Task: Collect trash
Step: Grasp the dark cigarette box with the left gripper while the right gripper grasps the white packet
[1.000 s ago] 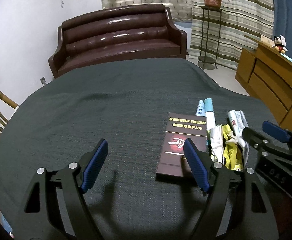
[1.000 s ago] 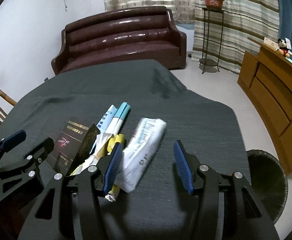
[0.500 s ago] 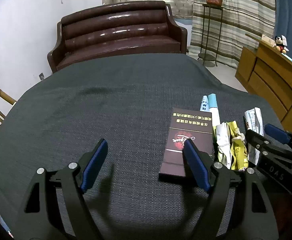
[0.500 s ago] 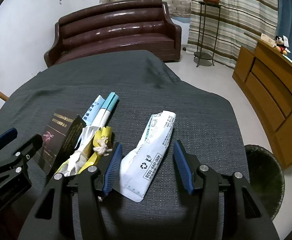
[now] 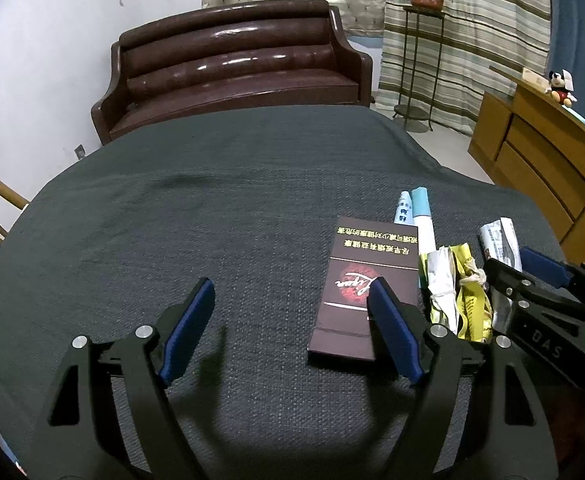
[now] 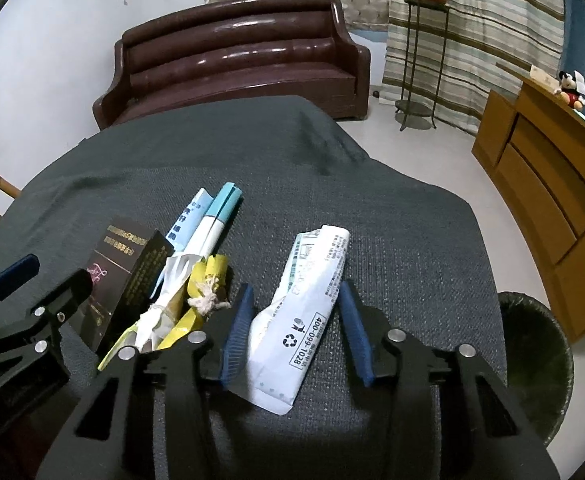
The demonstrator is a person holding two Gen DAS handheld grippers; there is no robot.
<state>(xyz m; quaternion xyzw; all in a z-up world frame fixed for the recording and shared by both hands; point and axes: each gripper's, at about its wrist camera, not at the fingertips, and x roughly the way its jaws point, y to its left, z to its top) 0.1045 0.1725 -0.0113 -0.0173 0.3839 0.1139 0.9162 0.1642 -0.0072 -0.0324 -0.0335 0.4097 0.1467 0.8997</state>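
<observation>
R gripper (image 6: 296, 328): jaws part-open, straddling the white wrapper (image 6: 308, 304) w/ recycling mark; left pad looks to be touching it, right pad close beside it, wrapper lying flat on the table (image 6: 404, 248), not lifted. L gripper (image 5: 288, 328): jaws wide, nothing between them, low over the dark cloth. Dark cigarette pack (image 5: 366, 284) lies at 1 o'clock of L gripper, its near end behind the right pad. Just right of pack: crumpled yellow-and-white wrappers (image 5: 458, 292), w/ two pale-blue tubes (image 5: 416, 216) beyond at 12 o'clock. Black trash bin (image 6: 540, 360) on the floor at 3 o'clock of R gripper, beside table edge. Brown sofa (image 5: 236, 64) behind table.
</observation>
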